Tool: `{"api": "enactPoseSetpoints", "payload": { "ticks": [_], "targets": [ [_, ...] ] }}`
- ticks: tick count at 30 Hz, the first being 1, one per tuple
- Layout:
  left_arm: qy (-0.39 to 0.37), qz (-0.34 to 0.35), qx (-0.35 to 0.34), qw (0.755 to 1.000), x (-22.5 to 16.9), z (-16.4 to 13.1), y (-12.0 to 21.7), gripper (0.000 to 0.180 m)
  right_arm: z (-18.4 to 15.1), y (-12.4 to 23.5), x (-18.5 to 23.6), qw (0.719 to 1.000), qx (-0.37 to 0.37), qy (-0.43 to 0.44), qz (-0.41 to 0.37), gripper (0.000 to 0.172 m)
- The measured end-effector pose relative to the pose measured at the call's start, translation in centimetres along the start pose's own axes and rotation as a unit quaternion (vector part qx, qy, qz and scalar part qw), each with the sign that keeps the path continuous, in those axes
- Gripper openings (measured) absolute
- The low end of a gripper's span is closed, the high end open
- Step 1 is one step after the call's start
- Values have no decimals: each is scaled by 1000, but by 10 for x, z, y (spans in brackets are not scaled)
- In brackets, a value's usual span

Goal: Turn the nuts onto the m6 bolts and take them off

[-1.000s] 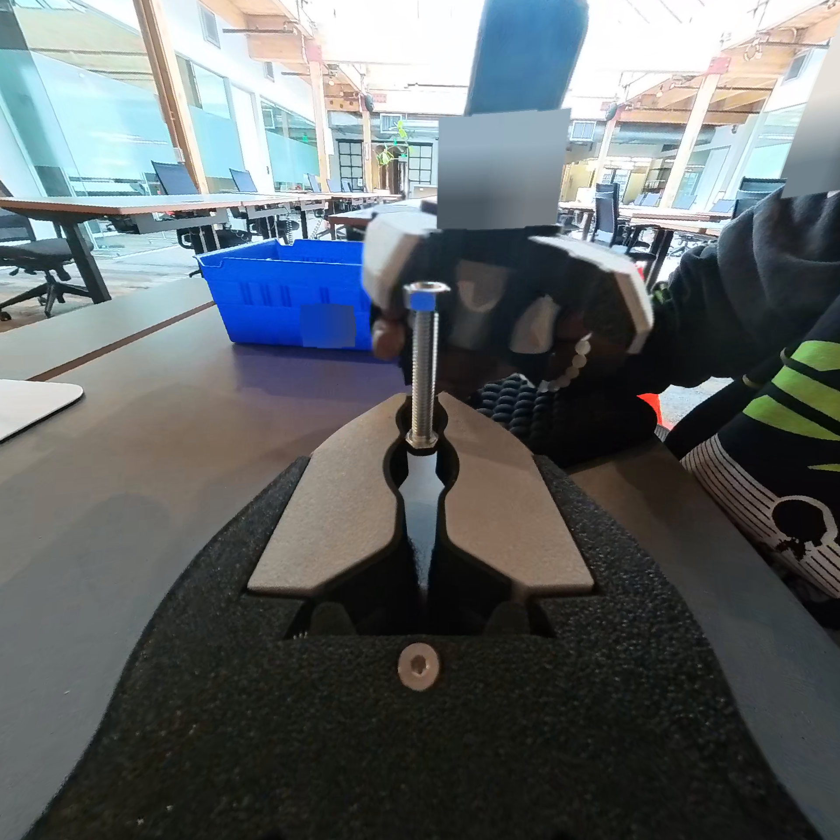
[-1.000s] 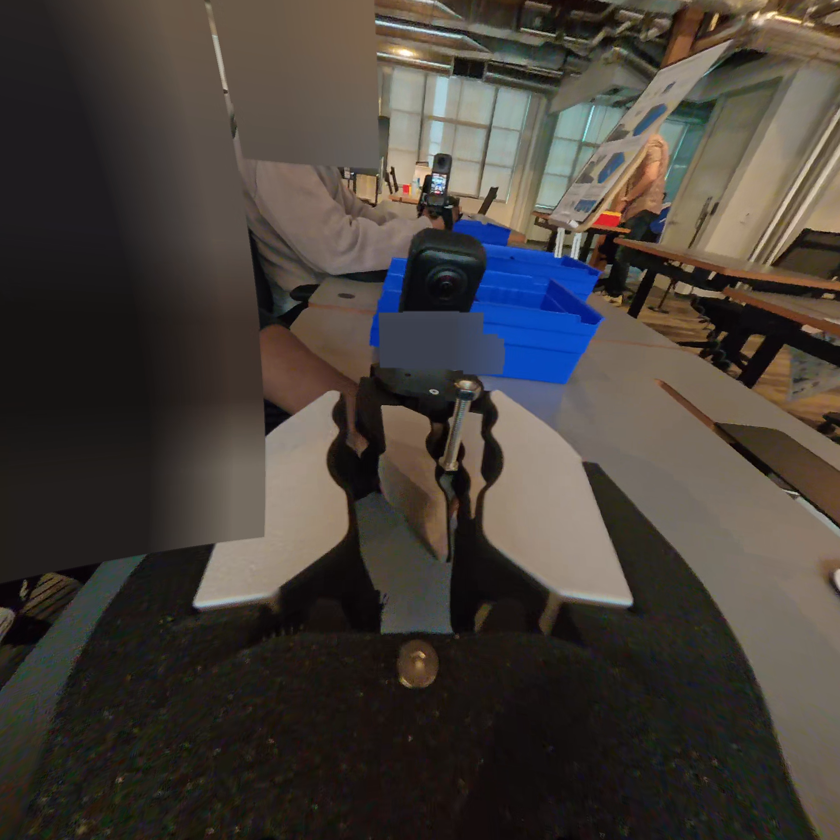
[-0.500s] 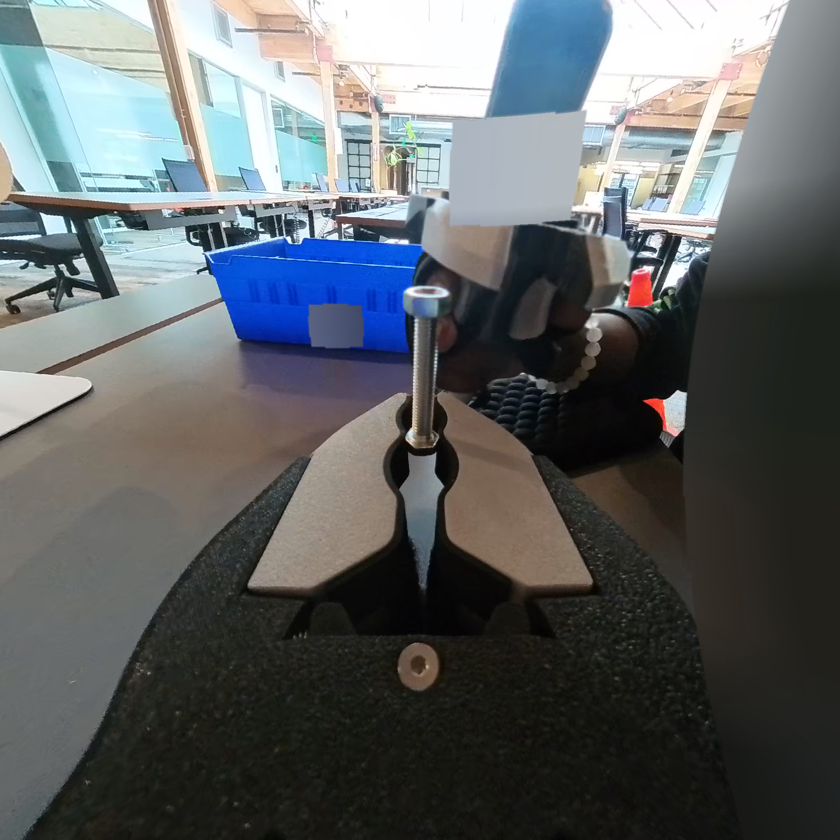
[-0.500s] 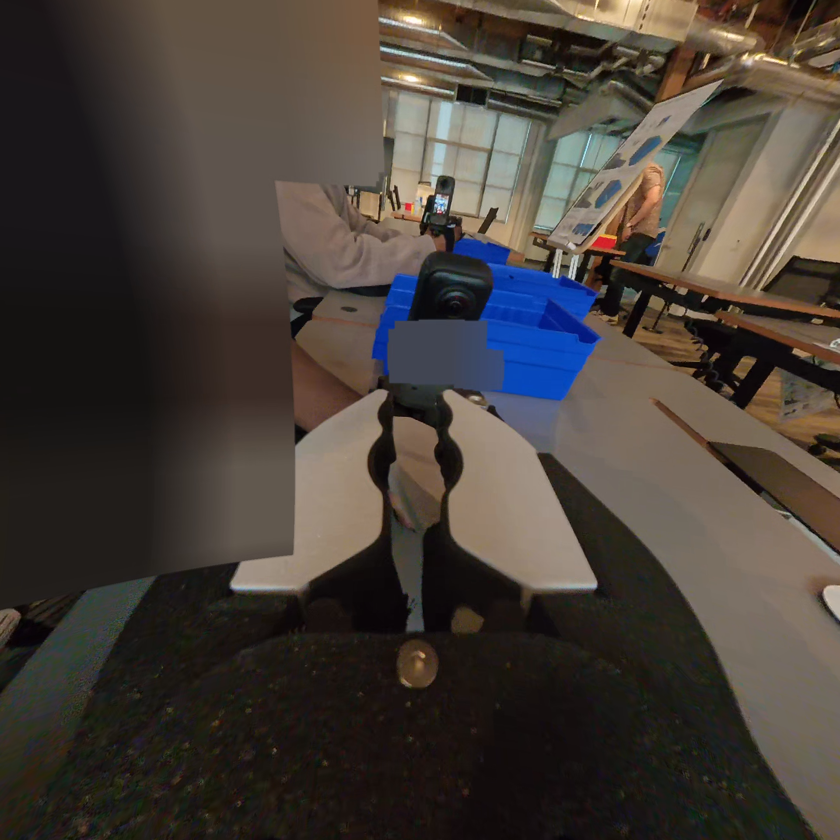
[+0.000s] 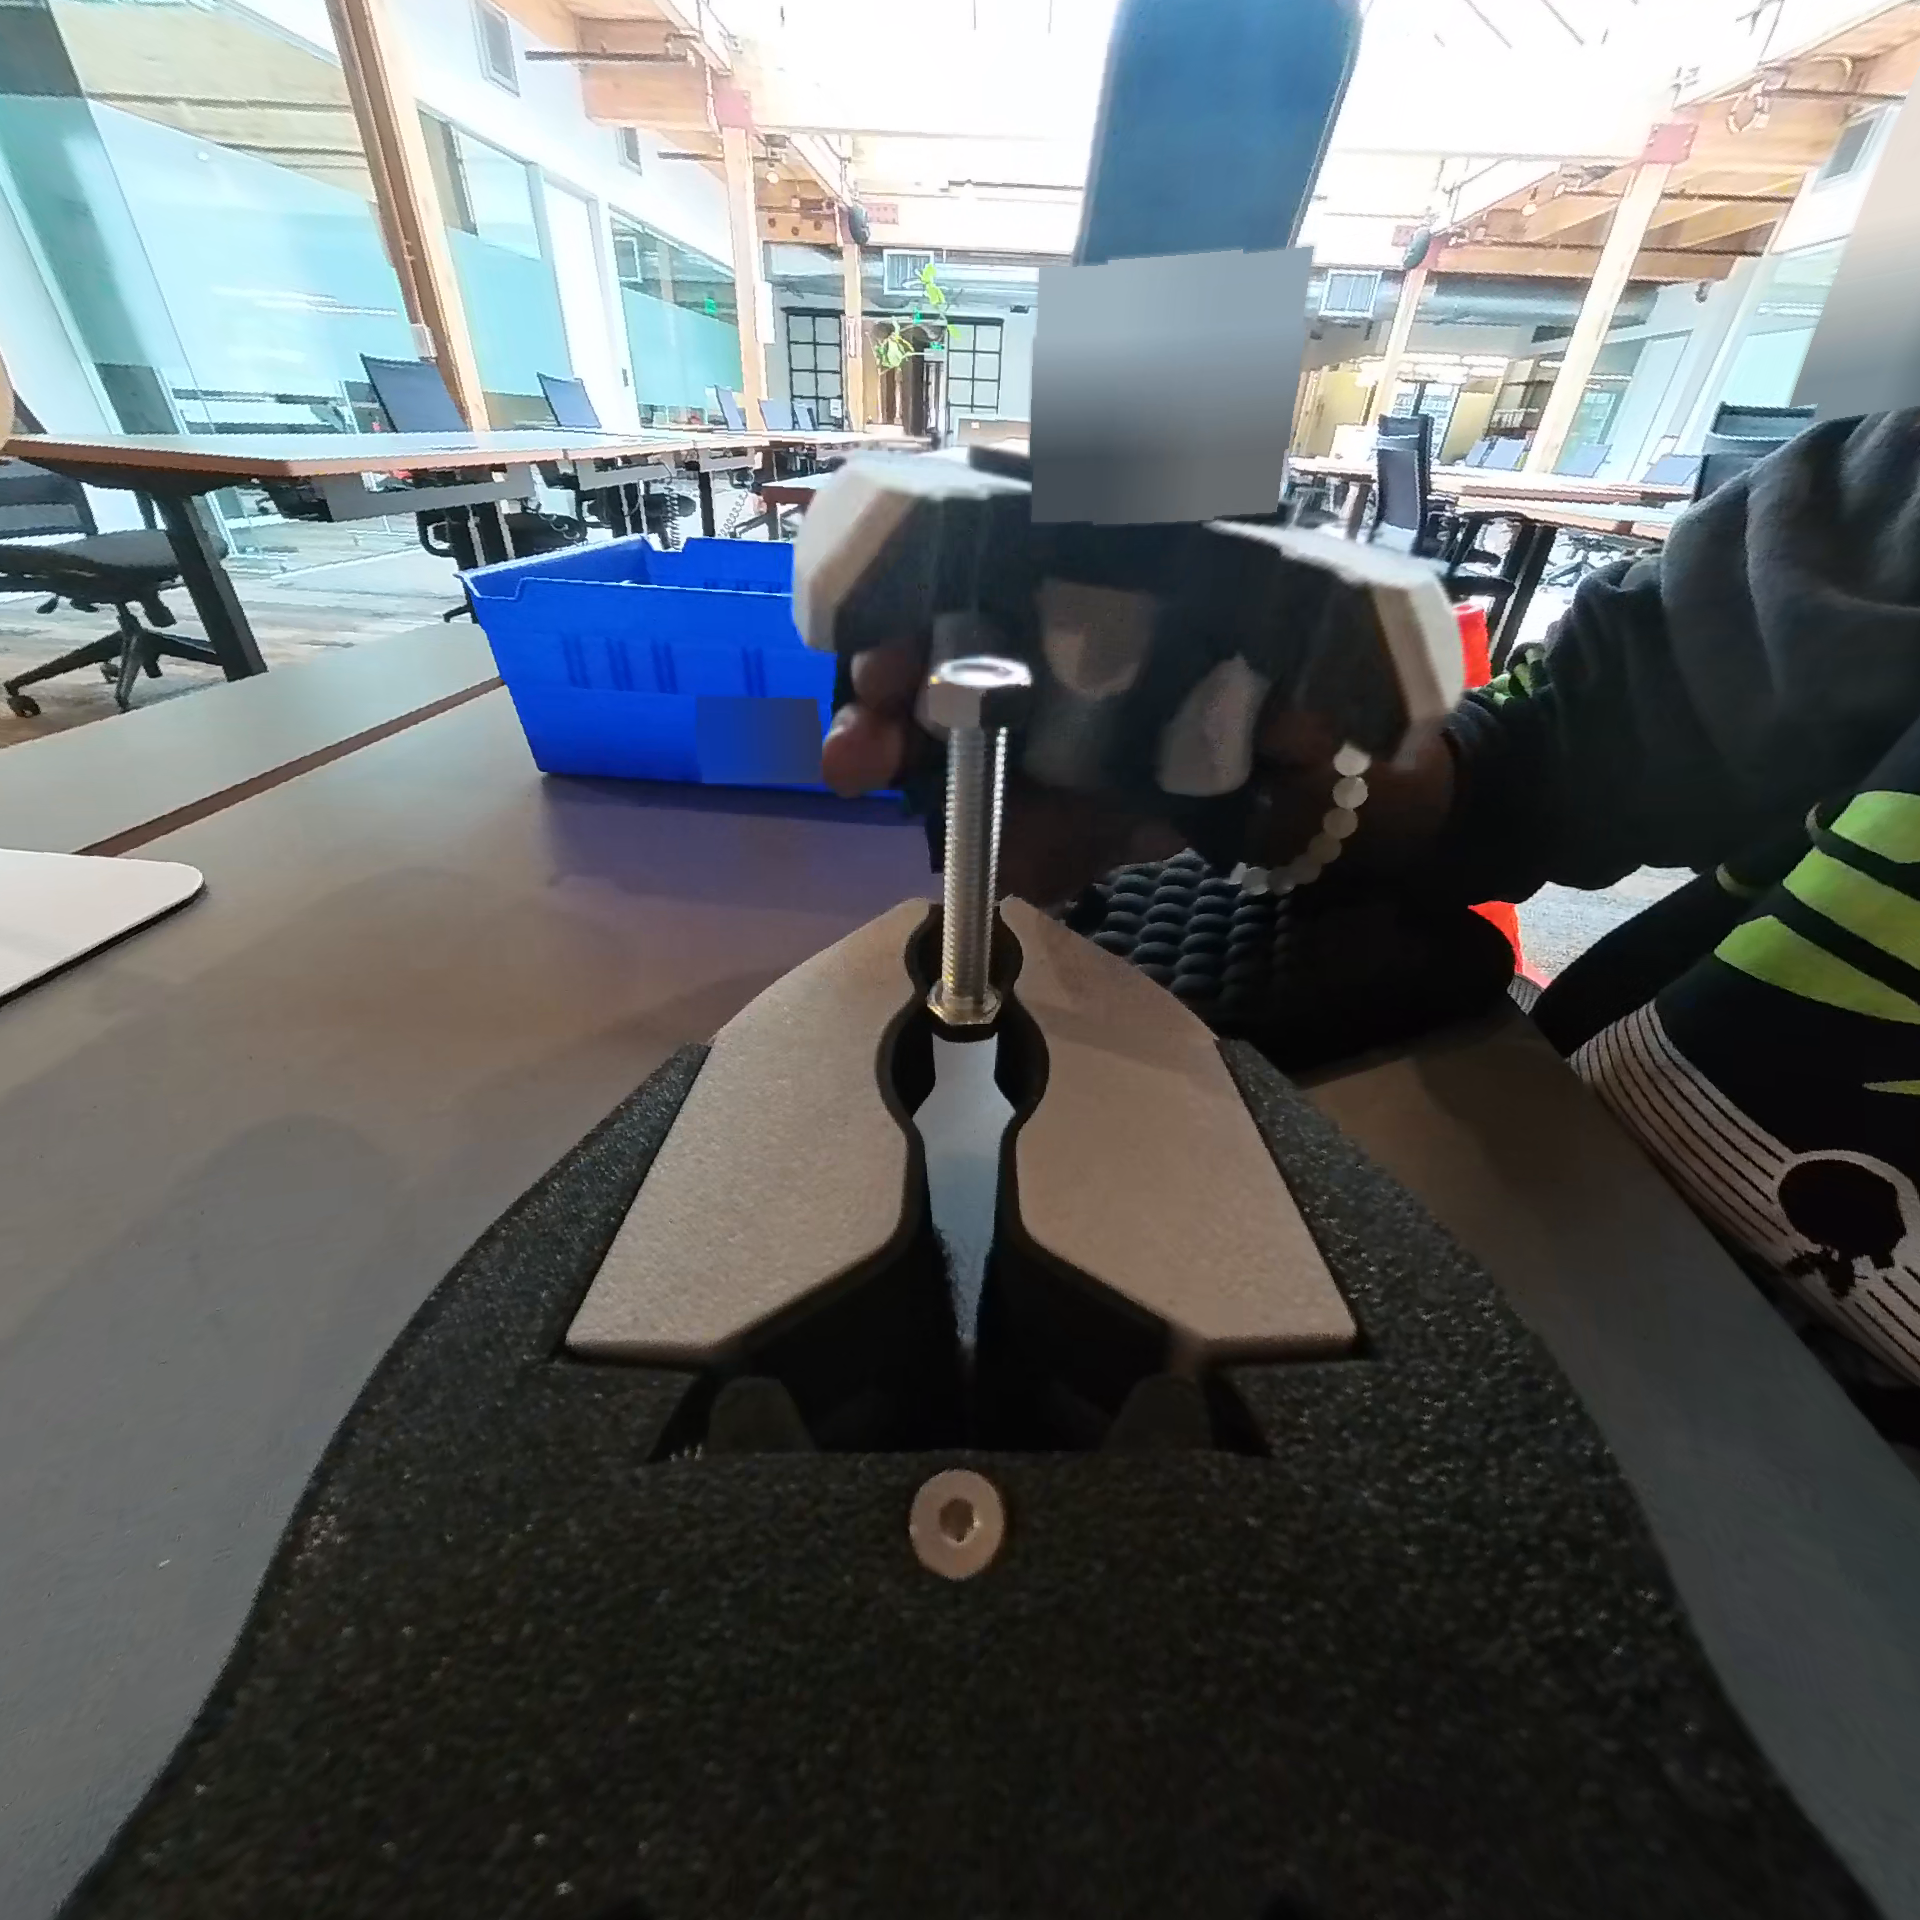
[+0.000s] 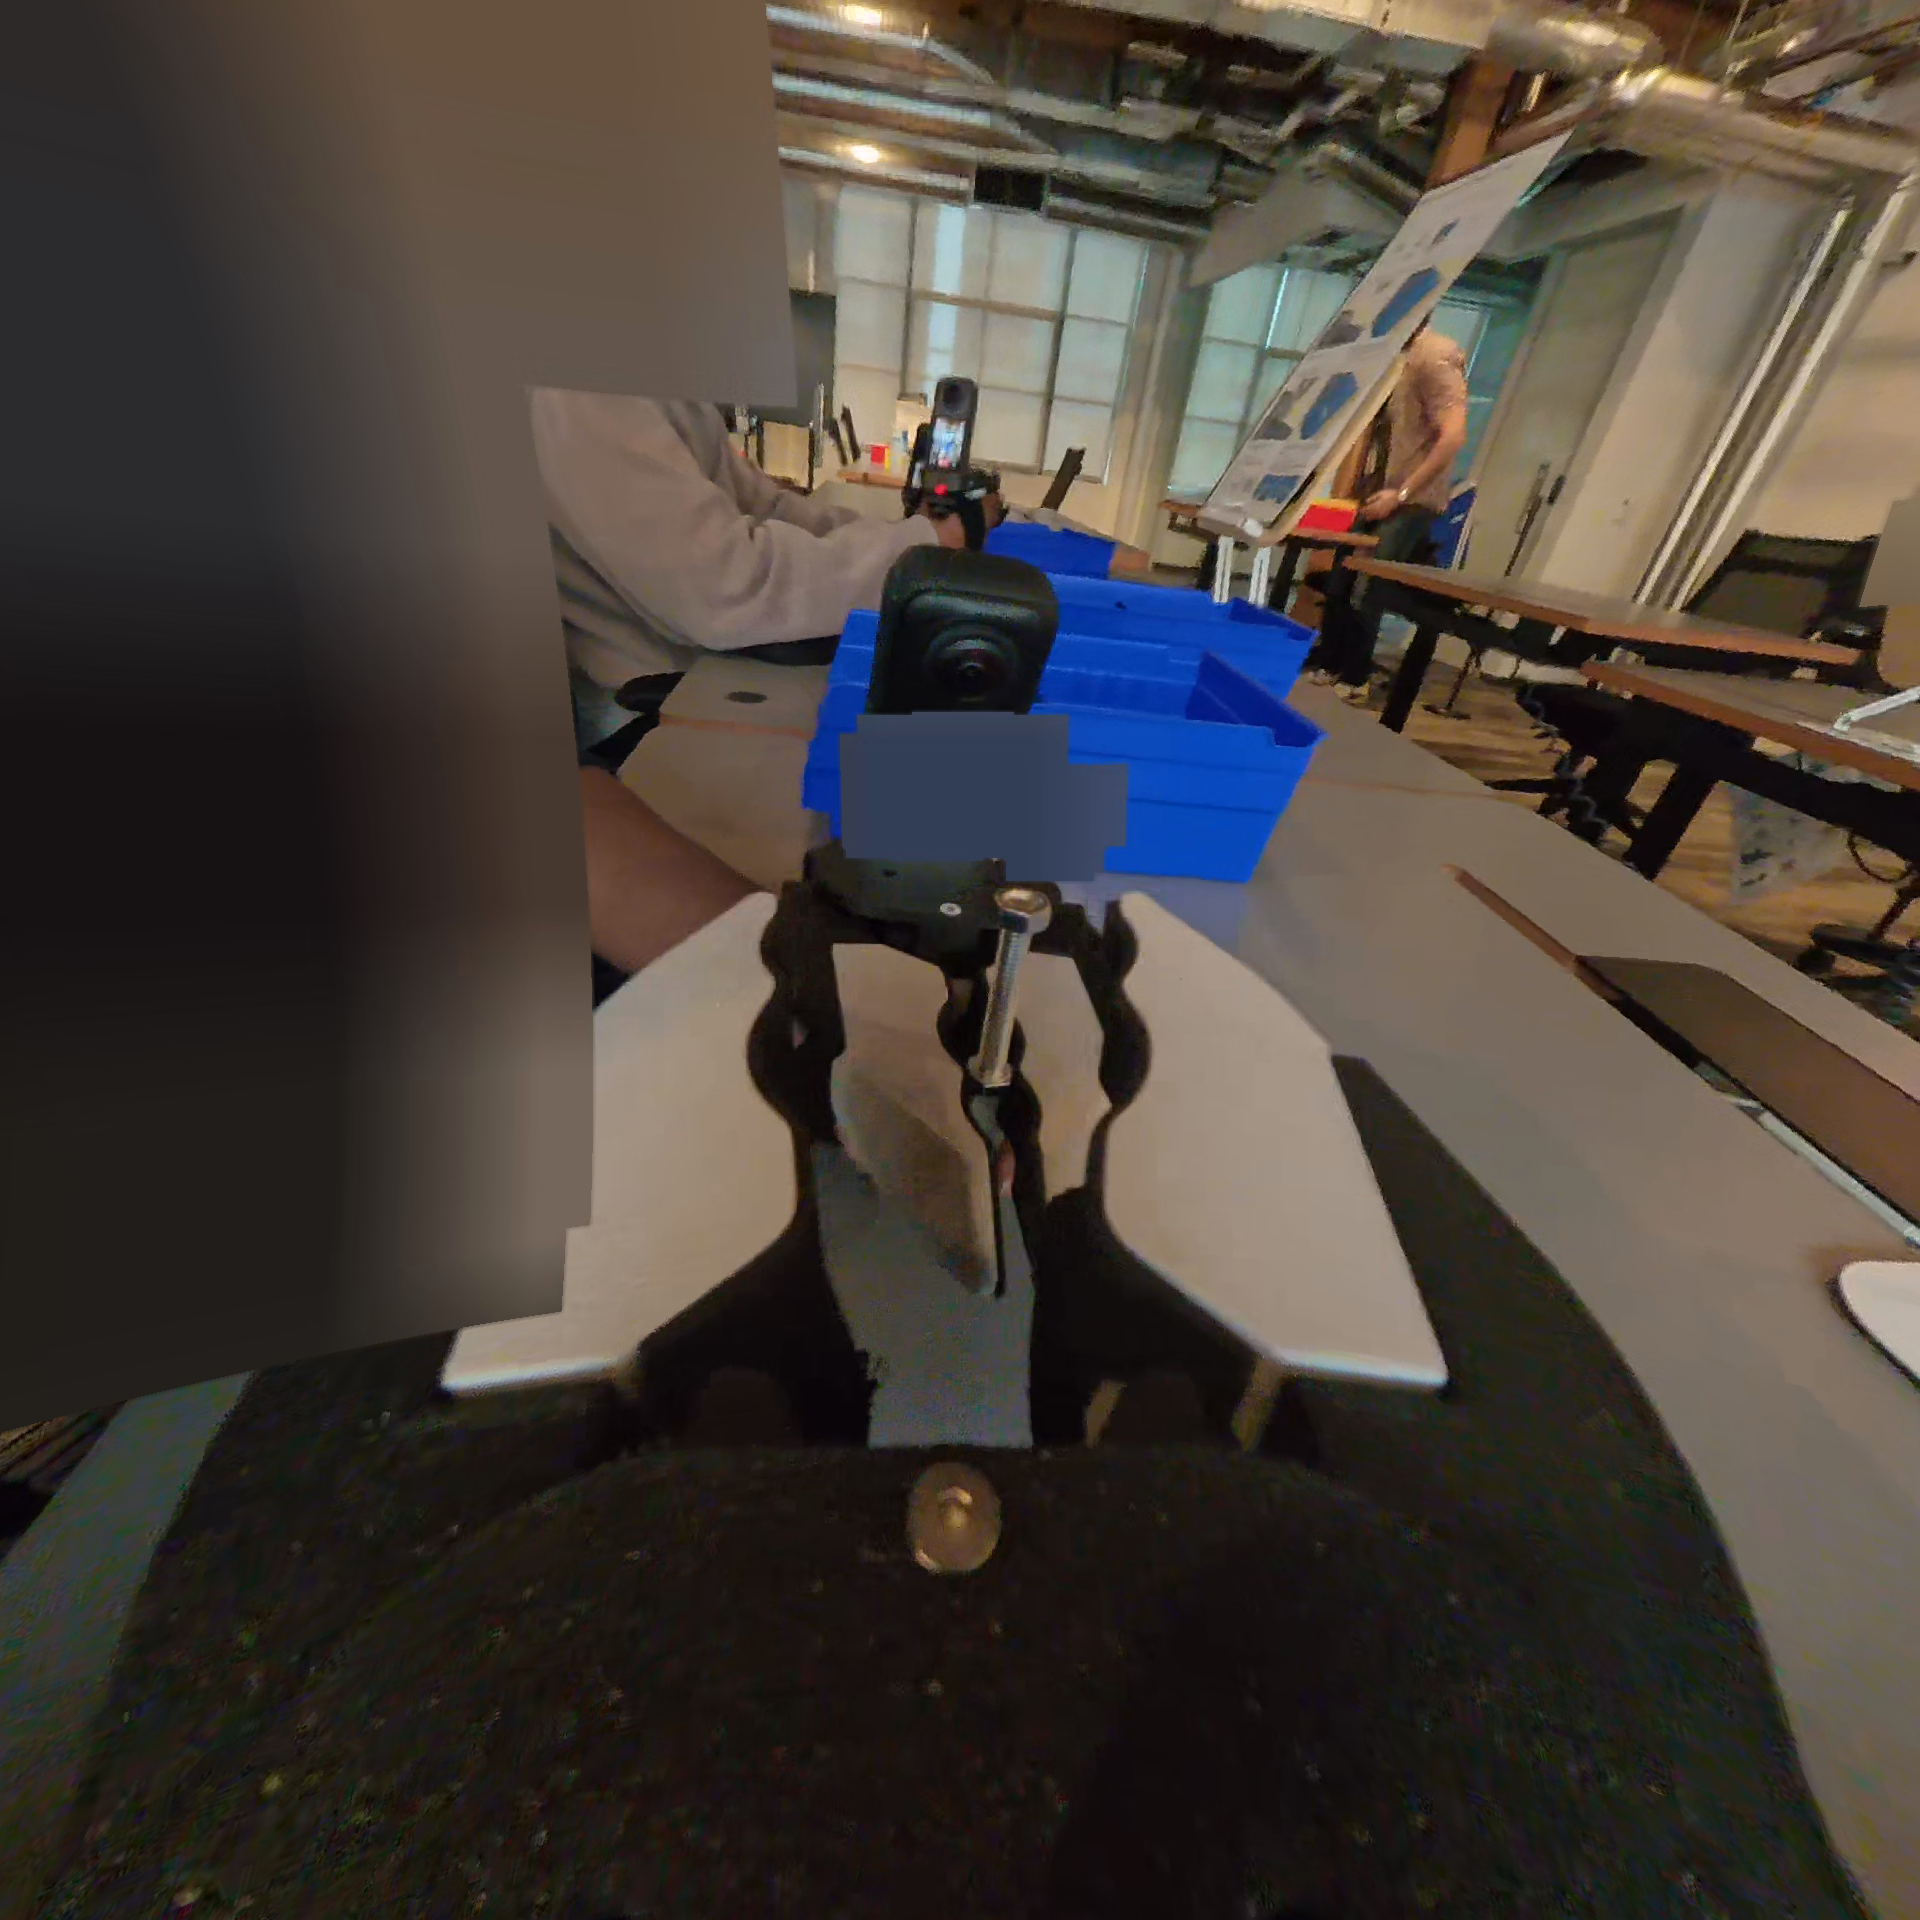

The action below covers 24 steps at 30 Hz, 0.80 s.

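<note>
Standing upright in the left claw point(image 5: 964, 971), a silver bolt point(image 5: 971, 831) is clamped between the two grey fingers point(image 5: 769, 1132), which press on it near its lower end. A hex nut point(image 5: 964, 1006) sits low on the thread, just above the point where the fingers close on it, and the bolt's head point(image 5: 977, 691) points up. In the left wrist view, a pale flat pad point(image 5: 73, 914) lies at the far left edge of the dark desk point(image 5: 416, 1039). Further right, a blue bin point(image 5: 644, 675) stands on the desk behind the bolt. Right of the bin, and just behind the bolt's head, the right claw point(image 5: 1122, 665) faces the camera, held by a hand point(image 5: 1351, 790) in a dark sleeve with a bead bracelet point(image 5: 1309, 831).

In the right wrist view, a large blurred patch covers the left side. To its right sits a person in a light top point(image 6: 675, 540). In the middle, the right claw point(image 6: 961, 997) is spread wide and grasps nothing; its pale fingers point(image 6: 1226, 1122) stand apart on either side of the bolt point(image 6: 1006, 997) and do not touch it. The left claw point(image 6: 914, 904), with its black camera point(image 6: 966, 644) on top, holds the bolt from the far side. Blue bins point(image 6: 1195, 769) stand behind it on the desk point(image 6: 1455, 1039), and a tilted white board point(image 6: 1371, 332) stands at the far right.
</note>
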<state>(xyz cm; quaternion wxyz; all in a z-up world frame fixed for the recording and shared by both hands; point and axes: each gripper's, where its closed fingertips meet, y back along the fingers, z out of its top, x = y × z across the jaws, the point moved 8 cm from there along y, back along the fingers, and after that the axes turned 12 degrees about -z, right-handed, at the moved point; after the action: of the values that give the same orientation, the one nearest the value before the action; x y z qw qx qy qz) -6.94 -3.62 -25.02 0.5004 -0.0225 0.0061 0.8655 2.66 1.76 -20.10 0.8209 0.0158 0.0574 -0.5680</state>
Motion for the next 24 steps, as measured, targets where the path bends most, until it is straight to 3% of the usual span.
{"api": "enactPoseSetpoints", "payload": {
  "ticks": [2,4,6,7,10,12,13,16,17,19,22,24],
  "targets": [
    [1,1,0,1000,0,0,0,6,0,0,4,1000,12,10,14,48],
    [2,2,-1,1000,1,0,0,6,2,4,5,1000,-2,22,17,22],
    [2,2,-1,1000,1,0,0,6,4,7,3,1000,-14,12,12,17],
    [1,2,0,1000,0,0,0,6,5,7,1,1000,-16,5,9,19],
    [1,1,1,1000,0,0,0,6,1,2,-2,1000,-5,2,-3,53],
    [1,0,2,1000,0,0,0,6,-1,-1,1,1000,10,8,8,55],
    [1,0,2,1000,0,0,0,6,-1,-1,2,1000,14,10,10,51],
    [3,2,0,1000,1,0,0,6,1,4,3,1000,9,13,22,14],
    [3,2,0,1000,1,0,0,6,2,6,2,1000,-1,7,18,12],
    [2,1,2,1000,0,0,0,6,2,6,-2,1000,-4,-2,4,18],
    [-1,0,6,1000,0,0,-1,7,-1,-1,-3,1000,11,-1,-8,54],
    [1,1,5,1000,0,0,-1,6,-3,-2,1,1000,25,8,4,49]
  ]
}}
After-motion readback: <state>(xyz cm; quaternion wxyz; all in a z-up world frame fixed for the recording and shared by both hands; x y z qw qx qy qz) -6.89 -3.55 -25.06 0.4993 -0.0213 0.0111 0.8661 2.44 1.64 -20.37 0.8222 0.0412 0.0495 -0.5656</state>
